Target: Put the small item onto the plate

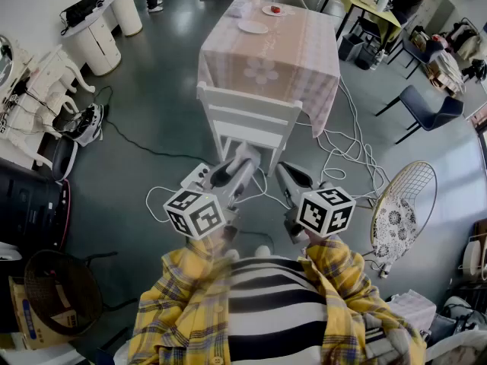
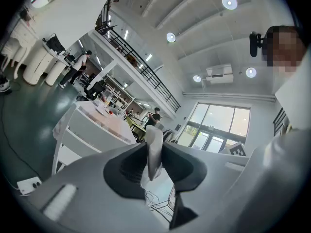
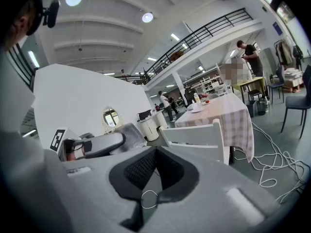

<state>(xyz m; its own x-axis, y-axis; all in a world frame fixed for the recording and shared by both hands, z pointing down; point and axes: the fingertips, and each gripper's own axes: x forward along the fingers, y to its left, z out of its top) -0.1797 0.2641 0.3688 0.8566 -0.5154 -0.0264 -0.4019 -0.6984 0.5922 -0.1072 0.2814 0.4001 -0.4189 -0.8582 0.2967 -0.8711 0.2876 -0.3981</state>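
Pinched a thin white item (image 2: 153, 140), perhaps tissue, in the left gripper (image 2: 155, 155)'s narrow jaws, right gripper (image 3: 154, 164)'s jaws closed empty; risked dropping it from so slight a hold before reaching the far plate (image 1: 253, 27).

Evenly bright indoors, lit from round ceiling lamps (image 2: 229, 2) high above the left gripper (image 2: 154, 132) and from a tall window (image 2: 218, 125) ahead to its right, blown out to flat white glare; only faint, soft shadows on the floor (image 1: 144, 120) ahead of both tools. Strongly fisheyed in both gripper views, with black vignette round the rim and railings (image 2: 141, 64) bent into arcs. Soft and out of focus nearest the lens: grey jaw shells, the small white item (image 2: 154, 152) pinched in the left gripper, the dark pads (image 3: 141, 169) of the right gripper (image 3: 153, 152); slightly smeared in the head view just behind the marker cubes (image 1: 195, 213).
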